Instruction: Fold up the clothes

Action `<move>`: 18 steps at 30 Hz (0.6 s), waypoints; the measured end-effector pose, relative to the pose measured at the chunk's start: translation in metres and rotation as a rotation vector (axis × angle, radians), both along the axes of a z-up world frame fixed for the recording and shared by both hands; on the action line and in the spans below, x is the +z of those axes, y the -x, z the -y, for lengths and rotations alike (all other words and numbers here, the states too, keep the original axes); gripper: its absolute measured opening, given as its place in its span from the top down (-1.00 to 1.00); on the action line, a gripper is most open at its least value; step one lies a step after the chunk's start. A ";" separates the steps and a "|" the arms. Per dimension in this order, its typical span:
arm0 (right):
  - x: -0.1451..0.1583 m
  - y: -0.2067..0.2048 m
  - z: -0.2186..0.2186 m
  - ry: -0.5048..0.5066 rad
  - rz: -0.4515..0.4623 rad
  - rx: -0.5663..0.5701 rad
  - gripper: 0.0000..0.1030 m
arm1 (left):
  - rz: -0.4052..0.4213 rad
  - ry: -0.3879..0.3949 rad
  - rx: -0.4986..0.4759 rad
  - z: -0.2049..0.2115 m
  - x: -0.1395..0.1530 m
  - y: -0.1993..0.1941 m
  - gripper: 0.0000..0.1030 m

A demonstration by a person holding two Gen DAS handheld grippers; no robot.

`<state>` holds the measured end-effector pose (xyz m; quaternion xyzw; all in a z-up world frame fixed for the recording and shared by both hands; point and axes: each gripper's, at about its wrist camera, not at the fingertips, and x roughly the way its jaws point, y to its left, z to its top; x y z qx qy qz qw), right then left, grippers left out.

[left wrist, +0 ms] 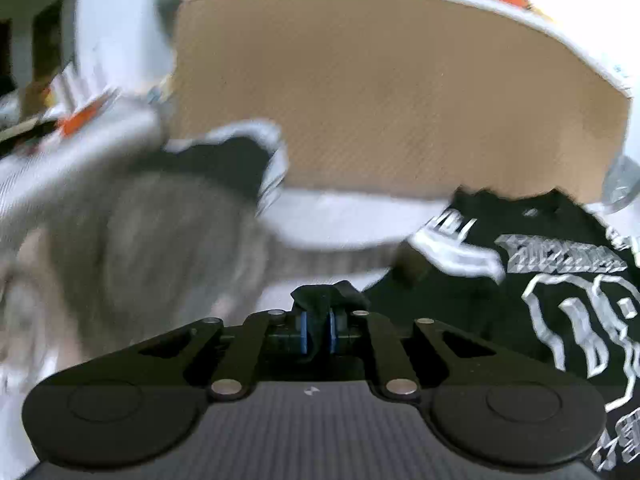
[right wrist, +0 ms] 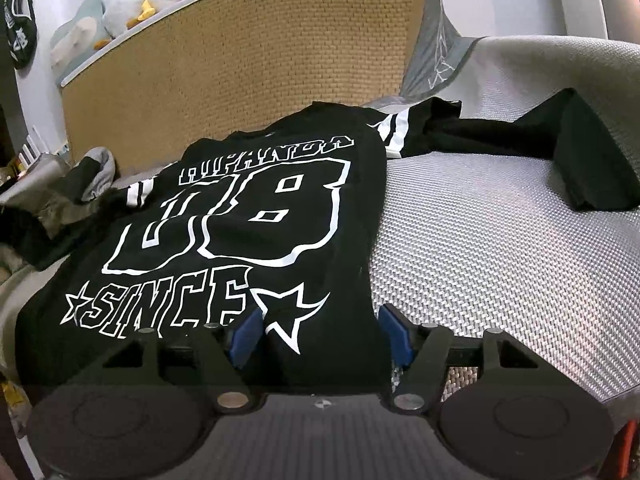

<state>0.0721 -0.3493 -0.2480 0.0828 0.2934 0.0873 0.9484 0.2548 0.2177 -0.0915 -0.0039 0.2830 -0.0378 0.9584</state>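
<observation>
- Left gripper (left wrist: 318,330) is pinching a black fabric edge of the black shirt (right wrist: 256,216); keep that edge taut.
- Right gripper (right wrist: 320,334) is spread, with the shirt hem between its pads; pinch squarely at the corner.

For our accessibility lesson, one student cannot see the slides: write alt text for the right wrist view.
A black T-shirt with white outlined lettering, "SINCE" and stars, lies print-up on a grey woven mattress, its lower edge between the open right gripper's blue pads. Another black garment lies crumpled beyond it, in front of a tan woven headboard.
</observation>
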 end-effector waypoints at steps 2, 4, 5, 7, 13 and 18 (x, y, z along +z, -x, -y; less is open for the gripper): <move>0.001 -0.001 -0.001 -0.006 -0.004 -0.010 -0.32 | 0.034 0.012 -0.044 0.019 0.018 -0.007 0.79; 0.002 -0.003 -0.002 0.000 -0.009 -0.016 -0.32 | 0.067 0.023 -0.087 0.038 0.035 -0.015 0.79; 0.002 -0.003 -0.003 0.004 -0.009 -0.013 -0.32 | 0.084 0.029 -0.109 0.047 0.044 -0.018 0.79; 0.001 -0.002 -0.001 -0.001 -0.005 -0.004 -0.32 | 0.118 0.041 -0.155 0.067 0.061 -0.025 0.79; 0.001 -0.002 0.000 -0.008 -0.005 -0.008 -0.32 | 0.218 0.085 -0.345 0.148 0.106 -0.030 0.79; 0.000 0.001 0.005 -0.022 0.003 0.007 -0.32 | 0.218 0.042 -0.578 0.229 0.112 -0.017 0.79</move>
